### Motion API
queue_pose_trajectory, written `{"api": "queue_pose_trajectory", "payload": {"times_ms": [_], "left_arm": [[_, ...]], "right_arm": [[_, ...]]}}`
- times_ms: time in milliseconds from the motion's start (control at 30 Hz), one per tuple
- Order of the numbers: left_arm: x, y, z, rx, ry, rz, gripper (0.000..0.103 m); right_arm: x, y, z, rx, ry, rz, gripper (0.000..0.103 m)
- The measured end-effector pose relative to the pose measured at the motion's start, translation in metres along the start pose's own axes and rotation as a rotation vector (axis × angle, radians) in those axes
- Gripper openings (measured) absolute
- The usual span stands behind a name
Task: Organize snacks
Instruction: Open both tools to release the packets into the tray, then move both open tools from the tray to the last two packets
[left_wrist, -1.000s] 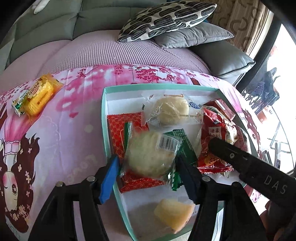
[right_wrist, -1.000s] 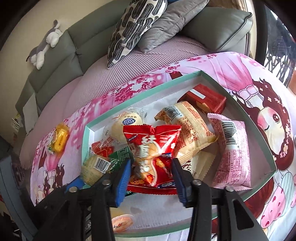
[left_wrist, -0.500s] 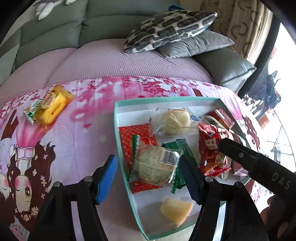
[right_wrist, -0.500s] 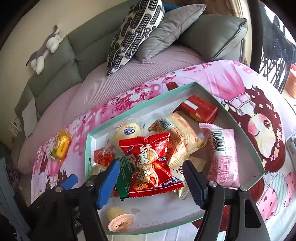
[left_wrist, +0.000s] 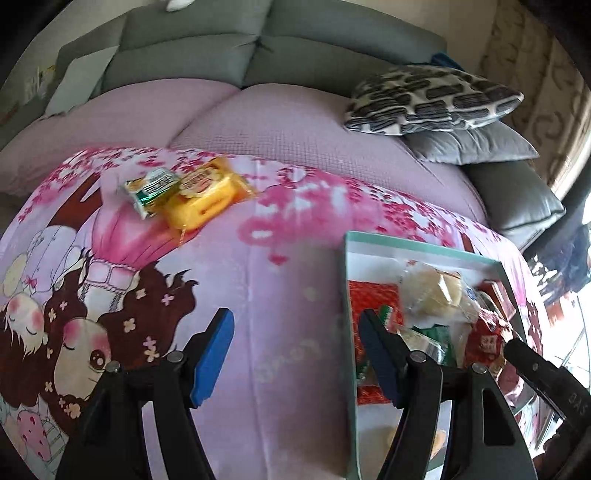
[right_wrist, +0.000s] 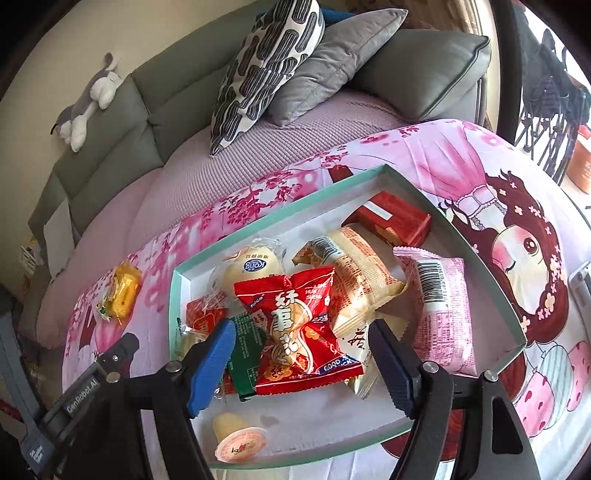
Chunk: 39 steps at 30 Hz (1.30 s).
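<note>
A teal-rimmed white box (right_wrist: 280, 206) on the pink cartoon blanket holds several snacks. Among them are a red bag (right_wrist: 295, 332), a round bun (right_wrist: 255, 266), a beige packet (right_wrist: 354, 273), a pink packet (right_wrist: 439, 295), a red carton (right_wrist: 391, 218) and a jelly cup (right_wrist: 240, 439). My right gripper (right_wrist: 301, 369) is open over the box; the red bag lies loose between its pads. My left gripper (left_wrist: 295, 354) is open and empty over the blanket, just left of the box (left_wrist: 345, 295). A yellow snack (left_wrist: 207, 192) and a small green-white packet (left_wrist: 151, 188) lie on the blanket further off.
A grey sofa (left_wrist: 258, 48) with a patterned pillow (left_wrist: 432, 99) and a grey cushion (left_wrist: 469, 147) stands behind the blanket. A plush toy (right_wrist: 88, 99) lies on the sofa back. The left gripper's finger (right_wrist: 114, 354) shows left of the box.
My left gripper swung left, off the round wrapped cake in the box and out over the blanket. My right gripper opened and released the red bag, which now lies in the box.
</note>
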<state>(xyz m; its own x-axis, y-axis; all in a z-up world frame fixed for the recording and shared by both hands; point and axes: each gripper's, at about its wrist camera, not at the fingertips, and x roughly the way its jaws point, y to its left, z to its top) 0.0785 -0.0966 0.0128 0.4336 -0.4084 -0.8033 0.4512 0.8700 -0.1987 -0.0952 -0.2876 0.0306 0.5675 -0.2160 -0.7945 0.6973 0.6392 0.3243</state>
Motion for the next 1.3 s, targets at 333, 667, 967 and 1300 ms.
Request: {"api": "queue_pose_trajectory", "payload": {"times_ms": [333, 667, 967, 1300], "left_arm": [[0.0, -0.001, -0.001, 0.001, -0.005, 0.007, 0.072], [-0.001, 0.0, -0.001, 0.0, -0.041, 0.051, 0.103], [-0.003, 0.017, 0.002, -0.002, -0.058, 0.116, 0.103], [-0.015, 0.094, 0.004, -0.169, -0.082, 0.262, 0.103]], "right_arm": [[0.004, 0.002, -0.001, -0.008, 0.009, -0.005, 0.078], [0.008, 0.006, -0.003, -0.045, 0.008, 0.023, 0.103], [0.006, 0.017, -0.003, -0.091, -0.001, 0.033, 0.103], [0.009, 0.061, -0.016, -0.189, 0.013, 0.123, 0.103]]}}
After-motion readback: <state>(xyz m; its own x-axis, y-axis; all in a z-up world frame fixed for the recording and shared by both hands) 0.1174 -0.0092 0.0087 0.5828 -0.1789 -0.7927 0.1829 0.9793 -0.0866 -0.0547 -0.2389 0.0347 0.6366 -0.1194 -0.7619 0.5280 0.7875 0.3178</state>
